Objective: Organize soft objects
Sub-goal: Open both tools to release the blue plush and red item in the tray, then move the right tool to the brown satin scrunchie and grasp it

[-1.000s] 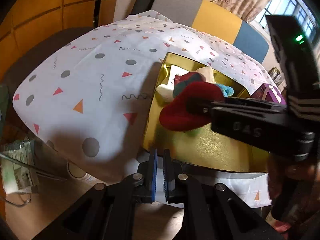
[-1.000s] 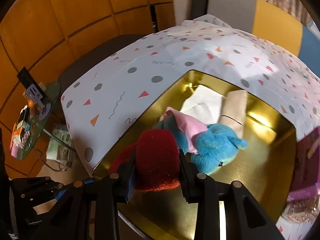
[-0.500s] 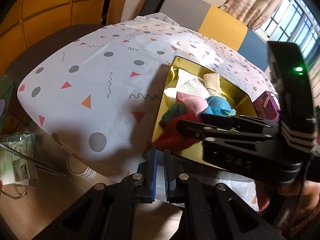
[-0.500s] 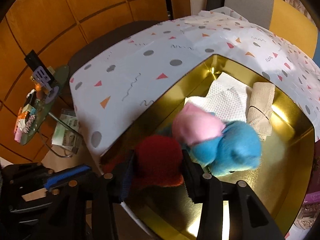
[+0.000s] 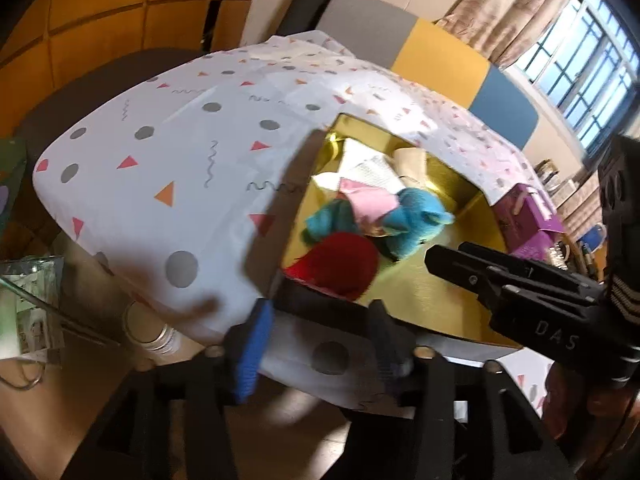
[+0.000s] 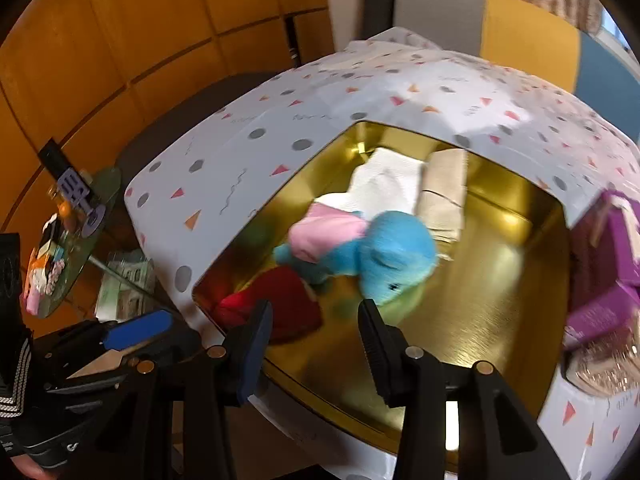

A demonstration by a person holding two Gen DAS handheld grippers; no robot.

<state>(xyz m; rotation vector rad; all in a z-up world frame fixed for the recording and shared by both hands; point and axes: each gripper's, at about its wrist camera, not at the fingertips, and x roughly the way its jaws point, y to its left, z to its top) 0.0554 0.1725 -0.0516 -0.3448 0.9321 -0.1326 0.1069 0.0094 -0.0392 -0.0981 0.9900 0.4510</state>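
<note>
A gold tray (image 6: 480, 320) (image 5: 452, 292) sits sunk in the patterned tablecloth. In its near left corner lies a red soft piece (image 6: 284, 300) (image 5: 340, 268). Behind it are a blue plush toy (image 6: 392, 256) (image 5: 416, 216), a pink cloth (image 6: 324, 228), a white cloth (image 6: 384, 184) and a beige folded cloth (image 6: 444, 192). My right gripper (image 6: 316, 340) hangs open over the tray's near edge, the red piece just beyond its left finger and free of the pads. My left gripper (image 5: 320, 344) is at the table's near edge, its jaws opening with nothing between them.
A purple box (image 6: 608, 264) stands at the tray's right side. Left of the table, a low glass side table (image 6: 72, 240) carries small items. Chairs stand behind the table, and orange wall panels rise on the left.
The right gripper let go of the red piece, which now rests in the tray, and drew back toward the near edge. The left gripper's jaws went from shut to open.
</note>
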